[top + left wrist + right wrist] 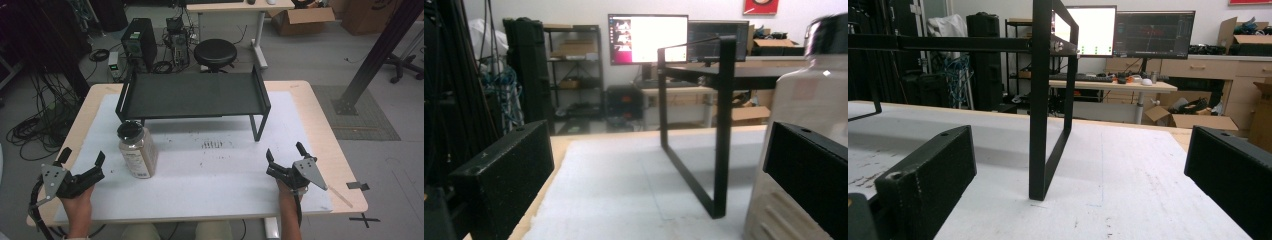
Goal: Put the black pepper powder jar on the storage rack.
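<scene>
A pale wooden worktop point(320, 125) under a white mat point(210, 165) stands in a cluttered room with a round stool point(215, 54) and cardboard boxes behind. One jar point(137, 150), clear with a black lid and pale grainy filling, stands upright at the mat's left, before one black shelf rack point(192, 95). Two grippers: the left gripper point(82, 167) near the jar, the right gripper point(285, 160) well apart, both with fingers wide and empty.

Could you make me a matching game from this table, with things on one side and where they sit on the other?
Things:
1. jar
2. black shelf rack
3. left gripper
4. right gripper

Places:
A. far half of the table, on legs
B. near right edge, jaws spread
C. near left corner, jaws spread
D. upright, in front of the rack's left end

Pairs: 1-D, 2-A, 3-C, 4-B
</scene>
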### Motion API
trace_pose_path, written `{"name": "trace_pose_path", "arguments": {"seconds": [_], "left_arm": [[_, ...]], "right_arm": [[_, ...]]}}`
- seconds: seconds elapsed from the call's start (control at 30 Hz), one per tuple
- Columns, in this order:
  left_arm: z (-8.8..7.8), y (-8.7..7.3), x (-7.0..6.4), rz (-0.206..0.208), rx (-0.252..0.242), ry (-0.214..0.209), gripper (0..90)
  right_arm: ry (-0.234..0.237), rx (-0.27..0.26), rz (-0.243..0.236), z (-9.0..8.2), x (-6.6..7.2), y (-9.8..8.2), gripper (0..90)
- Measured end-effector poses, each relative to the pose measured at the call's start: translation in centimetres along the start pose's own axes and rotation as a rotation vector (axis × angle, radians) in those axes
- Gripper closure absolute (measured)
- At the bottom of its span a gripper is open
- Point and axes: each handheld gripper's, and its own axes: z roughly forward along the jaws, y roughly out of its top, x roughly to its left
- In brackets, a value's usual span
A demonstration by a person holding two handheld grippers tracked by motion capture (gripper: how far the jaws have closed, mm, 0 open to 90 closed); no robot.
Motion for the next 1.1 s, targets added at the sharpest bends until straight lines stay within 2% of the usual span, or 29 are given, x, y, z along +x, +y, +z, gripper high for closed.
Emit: {"name": "trace_pose_path", "arguments": {"seconds": [0.13, 0.37, 0.77, 1.1], "left_arm": [[-0.4, 0.6, -0.5, -0.002, -0.018, -0.011, 0.2], [-1.0, 1.6, -1.2, -0.018, -0.012, -0.027, 0.2], [-1.9, 2.5, -3.0, -0.007, -0.012, -0.006, 0.2], [-2.1, 2.2, -4.6, -0.021, -0.004, 0.011, 0.2]], "right_arm": [[0.000, 0.000, -0.002, 0.0, 0.0, 0.0, 0.0], [0.000, 0.001, -0.003, 0.0, 0.0, 0.0, 0.0], [0.000, 0.002, -0.003, 0.0, 0.0, 0.0, 0.0], [0.000, 0.001, -0.003, 0.0, 0.0, 0.0, 0.0]]}}
